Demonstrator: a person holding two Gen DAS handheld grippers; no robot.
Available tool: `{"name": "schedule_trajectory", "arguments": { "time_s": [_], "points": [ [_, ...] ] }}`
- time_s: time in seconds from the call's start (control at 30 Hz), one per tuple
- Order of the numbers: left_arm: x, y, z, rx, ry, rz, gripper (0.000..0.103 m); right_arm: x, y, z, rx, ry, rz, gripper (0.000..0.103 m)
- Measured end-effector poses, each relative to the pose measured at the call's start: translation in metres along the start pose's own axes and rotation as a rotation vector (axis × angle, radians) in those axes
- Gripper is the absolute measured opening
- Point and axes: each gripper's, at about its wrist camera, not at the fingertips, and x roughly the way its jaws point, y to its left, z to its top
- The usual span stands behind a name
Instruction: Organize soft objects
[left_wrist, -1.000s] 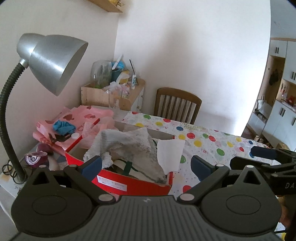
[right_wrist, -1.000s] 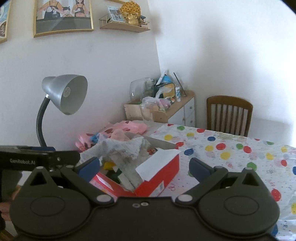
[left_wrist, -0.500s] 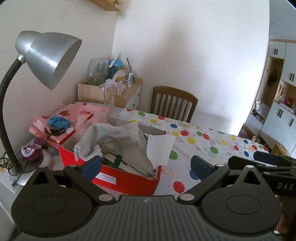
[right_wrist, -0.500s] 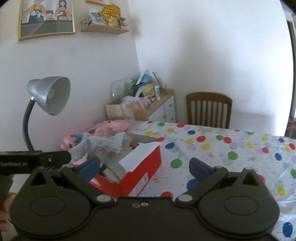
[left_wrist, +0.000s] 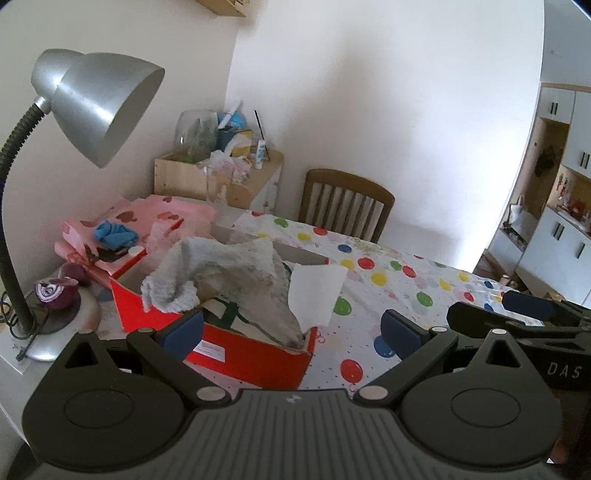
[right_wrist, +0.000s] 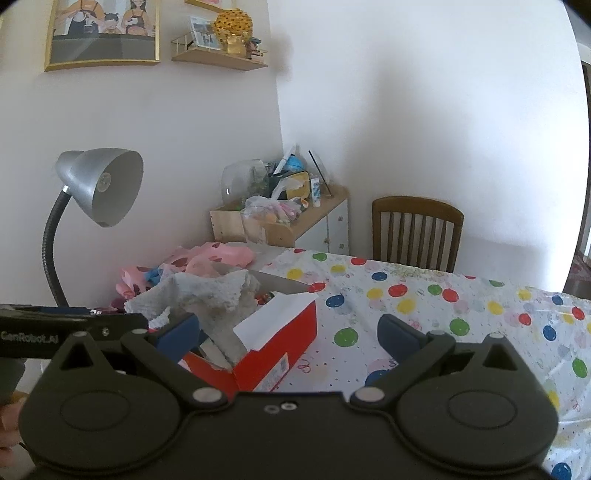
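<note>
from the left wrist view, the left gripper (left_wrist: 291, 326) hung with its jaws wide apart and nothing between them, just short of the red box (left_wrist: 255, 354) on the spotted tablecloth (left_wrist: 406, 295). a grey towel (left_wrist: 229, 273) lay heaped in the box and spilled over its near rim, with a white flap (left_wrist: 317, 291) sticking up beside it. the lamp (left_wrist: 92, 107) leaned over the left side, and pink wrapping with a blue cloth (left_wrist: 114, 234) sat behind. the right gripper (left_wrist: 524, 321) showed at the right edge. half a second before, the box had sat a little farther left in the frame and the lamp higher.

from the right wrist view, the right gripper (right_wrist: 288, 334) was also spread open and empty, aimed past the box (right_wrist: 273, 350) corner; the towel (right_wrist: 207, 299) sat to its left. compared with earlier, this view had swung back toward the box.

i'd guess the risk was a pinch catching the flap or box rim along with the towel, dragging the light box, or the left gripper brushing the lamp.
</note>
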Motion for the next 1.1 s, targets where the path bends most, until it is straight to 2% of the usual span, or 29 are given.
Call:
{"name": "schedule_trajectory", "arguments": {
  "time_s": [0.4, 0.63, 1.1],
  "points": [
    [-0.001, -0.007, 0.004, 0.026, -0.061, 0.050, 0.103, 0.005, -0.003, 0.003, 0.013, -0.008, -0.020, 0.103],
    [0.002, -0.010, 0.004, 0.065, -0.060, 0.057, 0.103, 0.005, -0.003, 0.003, 0.012, -0.006, -0.019, 0.103],
    [0.005, -0.003, 0.002, 0.036, -0.035, 0.060, 0.103, 0.011, -0.003, 0.001, -0.001, 0.014, -0.005, 0.103]
  ]
}}
